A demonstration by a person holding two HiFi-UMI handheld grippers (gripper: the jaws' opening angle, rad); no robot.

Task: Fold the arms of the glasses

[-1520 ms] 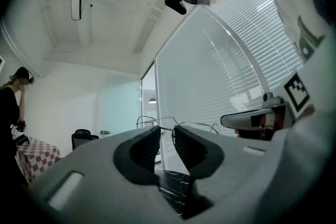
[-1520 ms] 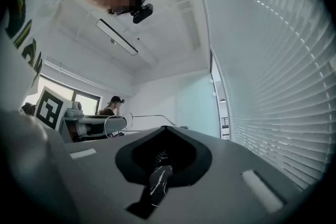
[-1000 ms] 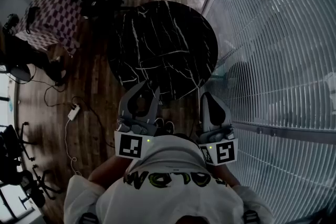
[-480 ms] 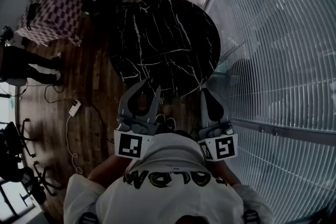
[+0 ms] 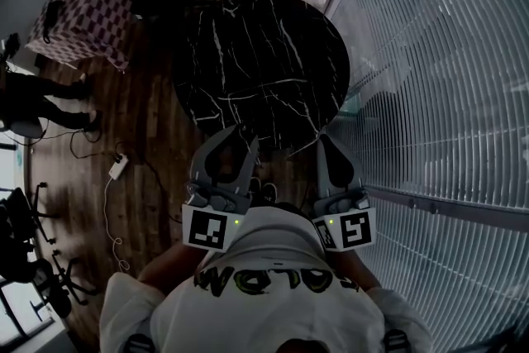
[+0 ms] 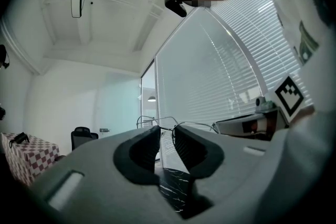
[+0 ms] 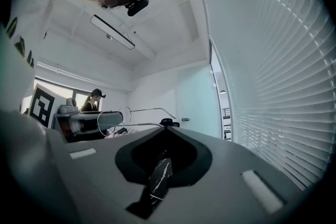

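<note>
Wooden floor [image 5: 153, 112]: planks left of the table, with a white power strip and cables lying on them.
Checked cloth [image 5: 87, 12]: covers a box-like shape beyond the table's far left edge.
Table [image 5: 264, 54]: round, black marble with white veins; its top is bare.
Left claw [image 5: 240, 136] [image 6: 167, 131]: tips over the table's near edge and clenched to a narrow slit, pinching the wire frame of the glasses.
Glasses [image 6: 193, 123] [image 7: 153, 109]: thin metal frame held in the air at the left claw's tips, one rim curving out to each side. In the right gripper view one arm stands out straight from the rim, unfolded. Too dark to pick out in the head view.
Right claw [image 5: 324, 138] [image 7: 164, 124]: just right of the left claw at the same near edge, tips pressed together with nothing between them, clear of the glasses.
Blinds [image 5: 438, 95]: pale horizontal slats filling the whole right side.
</note>
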